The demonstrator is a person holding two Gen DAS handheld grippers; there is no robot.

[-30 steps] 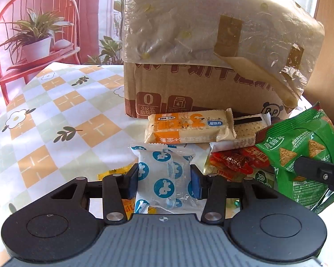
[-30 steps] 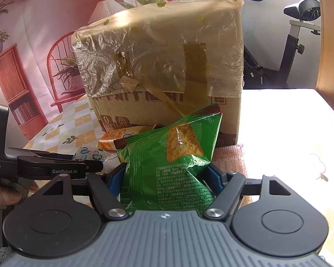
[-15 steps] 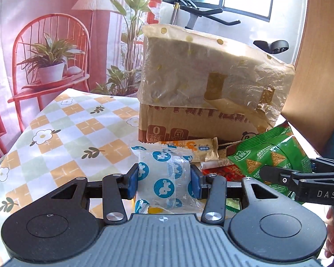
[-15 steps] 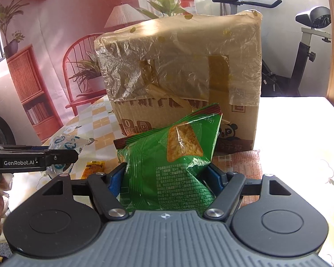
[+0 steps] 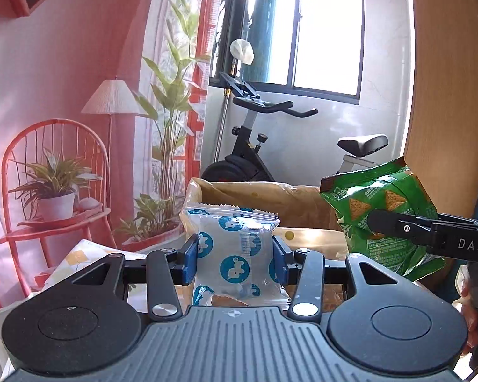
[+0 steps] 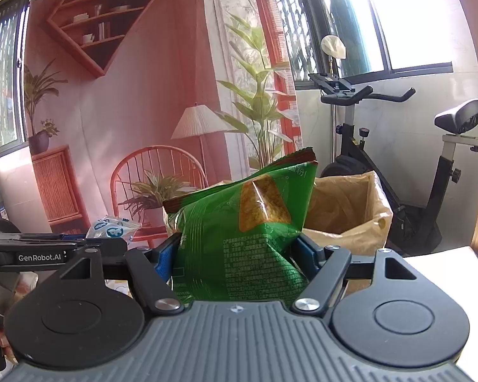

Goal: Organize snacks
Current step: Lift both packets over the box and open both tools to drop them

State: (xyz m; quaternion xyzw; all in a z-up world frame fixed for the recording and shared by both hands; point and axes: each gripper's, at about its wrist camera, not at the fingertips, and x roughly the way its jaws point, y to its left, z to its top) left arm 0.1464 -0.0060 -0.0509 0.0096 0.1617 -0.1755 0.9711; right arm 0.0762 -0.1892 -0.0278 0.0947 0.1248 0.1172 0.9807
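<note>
The left gripper (image 5: 235,262) has its fingers (image 5: 188,262) clamped on a white packet with blue dots (image 5: 234,254), the right gripper (image 6: 235,254) grips a green chip bag (image 6: 239,238), both snacks held in the air before the open, plastic-lined cardboard box (image 5: 271,197), with an exercise bike (image 5: 258,146) beyond.

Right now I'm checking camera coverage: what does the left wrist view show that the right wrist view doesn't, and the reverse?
Only the left wrist view shows the left gripper shut on the blue-and-white snack packet from behind.

Only the right wrist view shows the wall shelf and the right gripper shut on the green chip bag from behind.

Both show both snacks, the lined cardboard box, the exercise bike and the red chair.
</note>
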